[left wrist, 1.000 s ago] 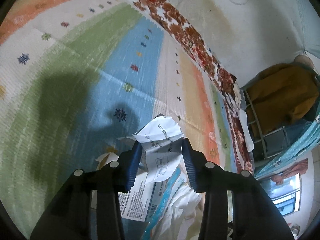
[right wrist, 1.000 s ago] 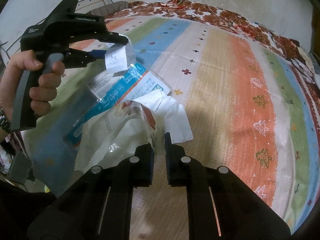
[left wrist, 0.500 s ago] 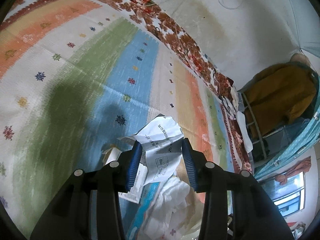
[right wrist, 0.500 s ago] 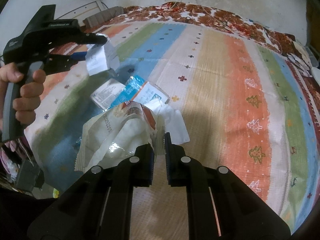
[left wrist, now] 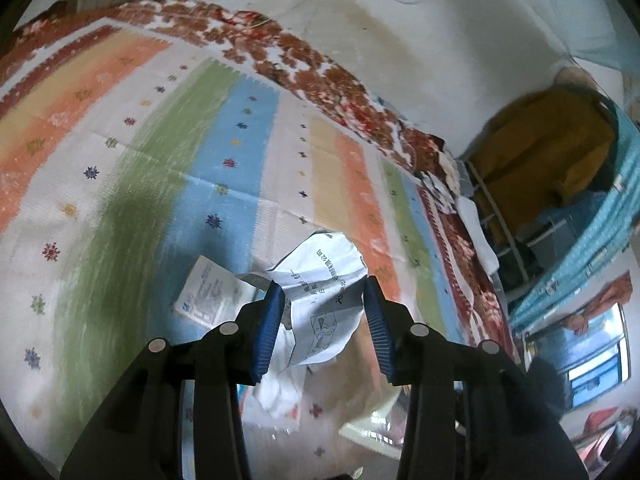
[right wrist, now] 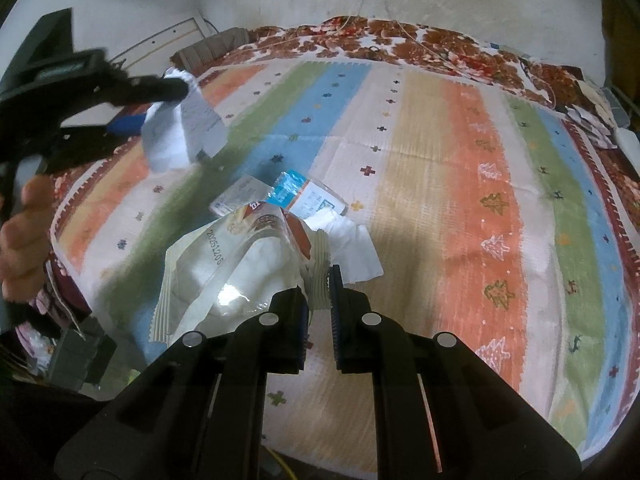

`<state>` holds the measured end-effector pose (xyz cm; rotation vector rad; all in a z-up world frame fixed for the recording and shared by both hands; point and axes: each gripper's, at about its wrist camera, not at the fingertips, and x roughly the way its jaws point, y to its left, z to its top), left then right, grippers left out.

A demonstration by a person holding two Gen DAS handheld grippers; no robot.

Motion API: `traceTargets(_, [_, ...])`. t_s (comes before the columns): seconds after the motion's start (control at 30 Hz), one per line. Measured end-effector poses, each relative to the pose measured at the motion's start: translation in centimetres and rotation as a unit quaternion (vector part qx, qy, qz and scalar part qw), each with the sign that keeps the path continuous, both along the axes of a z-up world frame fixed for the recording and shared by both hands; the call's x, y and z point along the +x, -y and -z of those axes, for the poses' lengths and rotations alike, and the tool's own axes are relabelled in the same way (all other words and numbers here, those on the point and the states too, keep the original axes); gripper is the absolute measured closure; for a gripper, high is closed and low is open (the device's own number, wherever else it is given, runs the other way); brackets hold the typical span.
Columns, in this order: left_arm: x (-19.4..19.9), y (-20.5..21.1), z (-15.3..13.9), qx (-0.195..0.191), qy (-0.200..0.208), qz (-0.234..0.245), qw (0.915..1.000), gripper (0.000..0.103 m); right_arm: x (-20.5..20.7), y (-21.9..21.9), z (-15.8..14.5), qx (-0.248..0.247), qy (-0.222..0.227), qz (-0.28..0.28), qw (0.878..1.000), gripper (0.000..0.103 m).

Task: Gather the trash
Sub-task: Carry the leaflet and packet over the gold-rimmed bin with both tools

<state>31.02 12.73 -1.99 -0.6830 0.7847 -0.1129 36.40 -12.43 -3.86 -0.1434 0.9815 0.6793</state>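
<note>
My left gripper (left wrist: 323, 287) is shut on a crumpled white printed paper (left wrist: 324, 300), held in the air above the striped mat. The right wrist view shows that paper (right wrist: 180, 136) hanging from the left gripper at the upper left, with a hand on its handle. My right gripper (right wrist: 319, 280) is shut on the crimped edge of a white snack bag (right wrist: 236, 272), which hangs open to its left. On the mat below lie a blue-and-white packet (right wrist: 288, 194), a white tissue (right wrist: 352, 246) and a printed leaflet (left wrist: 210, 292).
The striped mat (right wrist: 440, 160) covers a bed with a floral blanket (right wrist: 400, 36) along the wall. A metal rack with an ochre cloth (left wrist: 544, 156) and turquoise fabric stands beyond the bed's end. Dark objects sit on the floor at the bed's left edge (right wrist: 80, 356).
Both grippers have risen from the mat with their loads. The left one lifted the paper higher and further left; the trash on the mat looks smaller and farther below.
</note>
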Motion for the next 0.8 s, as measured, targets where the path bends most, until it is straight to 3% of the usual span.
traceTargets(0.5, [-6.5, 2.5, -2.2, 0.027, 0.006, 0.02, 0.9994, 0.063, -3.9, 1.1, -2.8, 0.004, -0.003, -0.002, 1.0, 0.094])
traceTargets(0.8, [-10.0, 3.7, -4.0, 0.017, 0.027, 0.033, 0.9989, 0.063, -6.4, 2.6, -4.0, 0.006, -0.007, 0.007, 1.0, 0.094])
